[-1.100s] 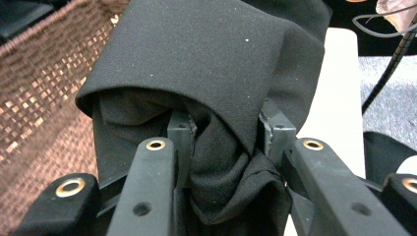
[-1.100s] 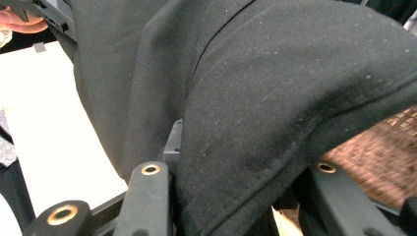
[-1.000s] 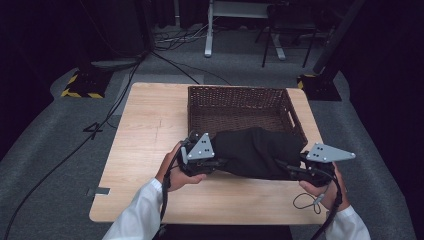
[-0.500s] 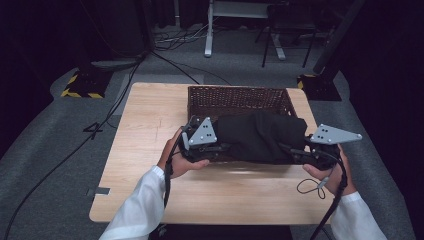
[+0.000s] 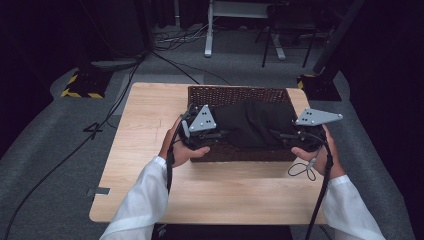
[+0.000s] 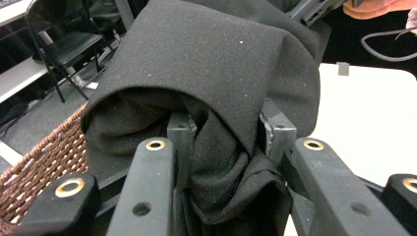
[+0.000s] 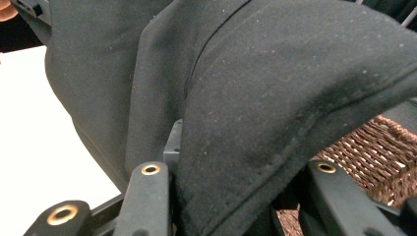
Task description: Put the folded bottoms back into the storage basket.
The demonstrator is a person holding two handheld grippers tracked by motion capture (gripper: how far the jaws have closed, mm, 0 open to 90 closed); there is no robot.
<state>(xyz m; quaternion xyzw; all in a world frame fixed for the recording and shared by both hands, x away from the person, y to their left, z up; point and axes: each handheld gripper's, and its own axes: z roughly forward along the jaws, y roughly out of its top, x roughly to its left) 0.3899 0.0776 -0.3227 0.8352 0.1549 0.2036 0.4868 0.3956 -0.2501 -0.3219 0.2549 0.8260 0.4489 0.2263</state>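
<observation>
Both the left gripper and right gripper clamp the folded black cloth over the wicker basket.

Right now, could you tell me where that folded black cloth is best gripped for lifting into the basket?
Grip the black cloth at its two opposite ends, coming in level from each side, as the left gripper and right gripper do. It is a limp, wide bundle, so end grips keep it spread over the wicker basket.
</observation>
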